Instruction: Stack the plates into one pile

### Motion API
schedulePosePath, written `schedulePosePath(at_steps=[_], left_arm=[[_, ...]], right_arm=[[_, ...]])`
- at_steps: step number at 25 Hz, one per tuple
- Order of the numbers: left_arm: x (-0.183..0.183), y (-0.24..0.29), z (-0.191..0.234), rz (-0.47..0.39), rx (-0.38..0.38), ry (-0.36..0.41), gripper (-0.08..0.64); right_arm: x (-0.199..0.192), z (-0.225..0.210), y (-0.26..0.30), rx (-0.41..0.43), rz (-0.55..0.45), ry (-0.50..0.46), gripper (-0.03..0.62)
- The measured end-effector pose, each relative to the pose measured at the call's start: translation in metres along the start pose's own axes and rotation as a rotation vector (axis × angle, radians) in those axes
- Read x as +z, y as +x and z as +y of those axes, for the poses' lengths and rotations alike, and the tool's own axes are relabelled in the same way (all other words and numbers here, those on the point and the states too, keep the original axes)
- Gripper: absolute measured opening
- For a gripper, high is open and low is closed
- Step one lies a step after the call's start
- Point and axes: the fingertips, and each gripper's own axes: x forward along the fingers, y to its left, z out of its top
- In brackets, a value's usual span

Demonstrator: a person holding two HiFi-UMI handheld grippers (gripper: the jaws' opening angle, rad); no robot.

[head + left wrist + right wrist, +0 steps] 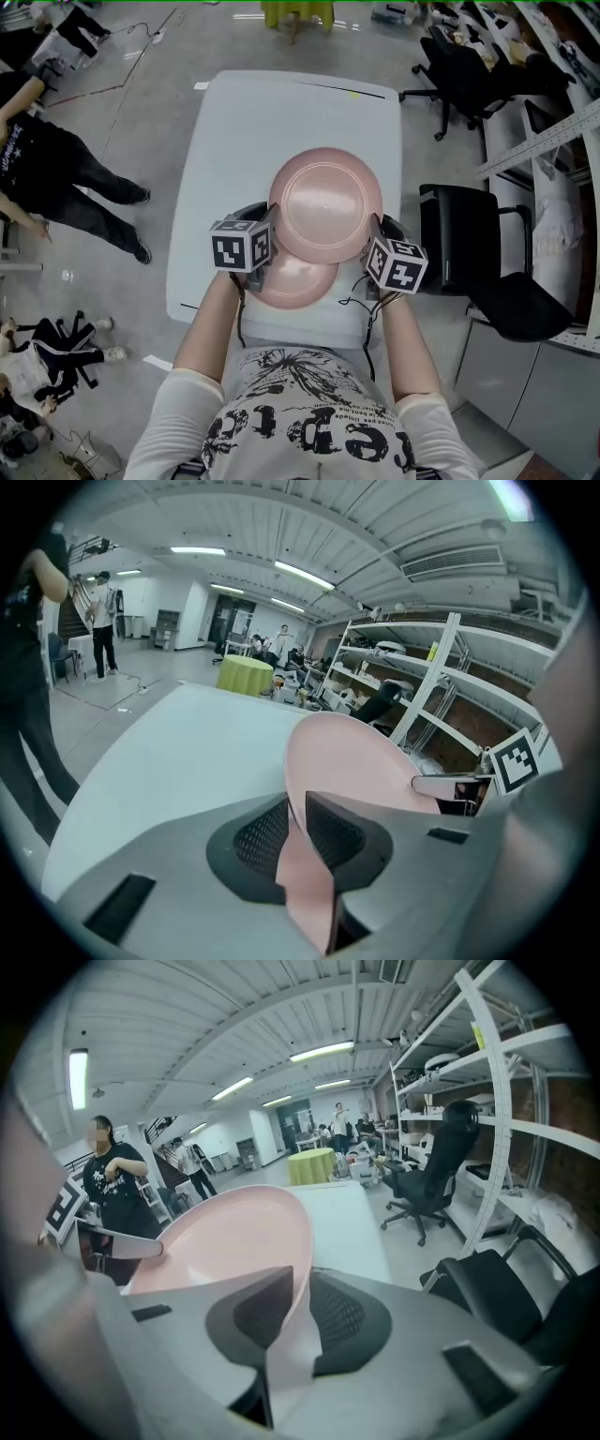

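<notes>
**A:** What is the left gripper (295, 834) doing?

**B:** Its jaws are pinching the rim of the upper pink plate (361, 761). The pink edge runs between the two dark ribbed pads (258, 836), and both press on it.

**A:** And the right gripper (300, 1321)?

**B:** The same on the opposite side. Its jaws are clamped on that plate's rim, and the shallow dish spreads away toward the left of its view. The other gripper's jaw tip shows at the far rim.

**A:** Where does that plate sit in the head view?

**B:** Just right of the middle of the frame, held between the two grippers, with a marker cube (242, 248) at its lower left and another at its lower right. The person's bare forearms come up from the bottom of the frame.

**A:** Where is the second plate?

**B:** The lower pink plate (295, 279) lies on the white table (291, 122), just below the held one, which covers its upper part. I cannot tell whether the two touch.

**A:** What is further out?

**B:** A black chair (469, 244) stands beside the table at the right edge, and an office chair (459, 66) at the upper right. A person in dark clothes (66, 178) stands at the left. Metal shelving (441, 686) fills the right side of the left gripper view.
</notes>
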Motion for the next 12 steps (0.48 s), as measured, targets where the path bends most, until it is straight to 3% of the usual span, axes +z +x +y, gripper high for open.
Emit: schedulePosePath(at_steps=[12], left_arm=[[-0.110,-0.083,0.038,0.052,0.082,-0.031,0.061]], right_arm=[[-0.101,0.072,-0.042,0.024,0.084,-0.036,0.061]])
